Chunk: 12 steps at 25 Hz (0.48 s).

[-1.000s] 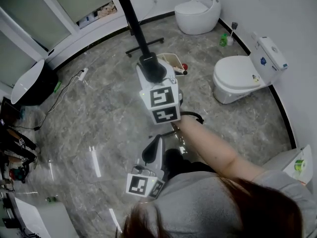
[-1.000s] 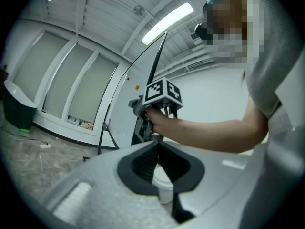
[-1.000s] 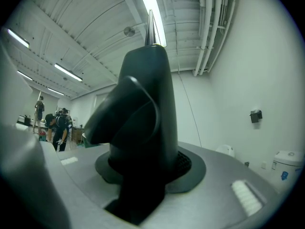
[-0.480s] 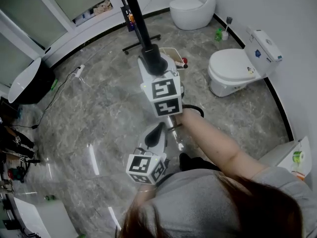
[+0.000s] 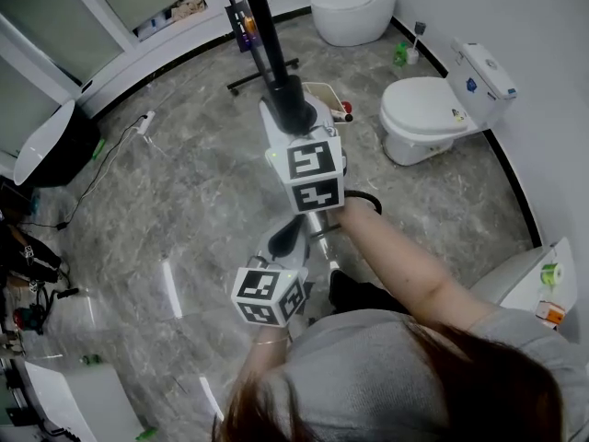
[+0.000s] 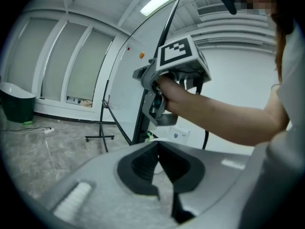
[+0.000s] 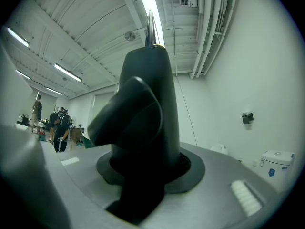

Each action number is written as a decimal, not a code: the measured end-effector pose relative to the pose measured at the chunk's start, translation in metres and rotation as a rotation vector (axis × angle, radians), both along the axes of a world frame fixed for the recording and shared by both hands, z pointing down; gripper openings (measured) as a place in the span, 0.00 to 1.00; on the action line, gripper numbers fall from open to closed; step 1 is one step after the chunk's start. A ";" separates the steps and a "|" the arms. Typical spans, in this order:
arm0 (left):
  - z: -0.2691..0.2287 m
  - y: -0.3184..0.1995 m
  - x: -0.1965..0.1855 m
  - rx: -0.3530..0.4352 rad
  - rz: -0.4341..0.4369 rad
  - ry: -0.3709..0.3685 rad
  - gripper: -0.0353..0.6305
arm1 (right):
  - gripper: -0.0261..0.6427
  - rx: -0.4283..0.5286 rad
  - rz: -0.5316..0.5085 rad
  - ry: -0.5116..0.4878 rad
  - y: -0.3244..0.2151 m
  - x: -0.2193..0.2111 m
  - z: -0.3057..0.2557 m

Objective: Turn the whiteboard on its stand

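right claw (image 5: 291, 113): clamped on whiteboard (image 5: 263, 28) edge, upper centre of head view | left claw (image 6: 157, 149): pinched together, empty

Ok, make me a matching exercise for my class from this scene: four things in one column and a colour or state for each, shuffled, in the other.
Things
1. whiteboard
2. bottle
3. left gripper
4. tub

Colour or state
a. green
b. black outside, white inside
c. held at its edge by the right gripper
d. holds nothing

Pairs: 1-c, 2-a, 3-d, 4-b
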<state>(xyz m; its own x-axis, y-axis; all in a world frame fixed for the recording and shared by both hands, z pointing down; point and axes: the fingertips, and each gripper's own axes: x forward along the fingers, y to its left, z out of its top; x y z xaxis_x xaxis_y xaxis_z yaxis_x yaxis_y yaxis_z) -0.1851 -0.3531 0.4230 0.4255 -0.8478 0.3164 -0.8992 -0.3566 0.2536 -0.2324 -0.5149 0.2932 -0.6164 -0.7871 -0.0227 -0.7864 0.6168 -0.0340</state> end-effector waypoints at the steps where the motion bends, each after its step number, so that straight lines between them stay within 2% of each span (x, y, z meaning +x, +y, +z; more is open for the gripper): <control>1: 0.000 0.005 0.004 0.002 0.004 0.000 0.05 | 0.25 0.000 0.001 0.000 0.006 0.003 0.000; 12: -0.001 0.074 0.041 -0.010 0.034 0.002 0.05 | 0.25 0.003 0.017 0.000 0.075 0.034 -0.004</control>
<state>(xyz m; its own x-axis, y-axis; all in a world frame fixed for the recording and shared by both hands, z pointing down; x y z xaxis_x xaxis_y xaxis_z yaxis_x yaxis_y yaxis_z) -0.1439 -0.2795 0.4224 0.4547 -0.8298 0.3236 -0.8860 -0.3845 0.2590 -0.1980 -0.4400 0.2888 -0.6032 -0.7972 -0.0255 -0.7965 0.6037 -0.0323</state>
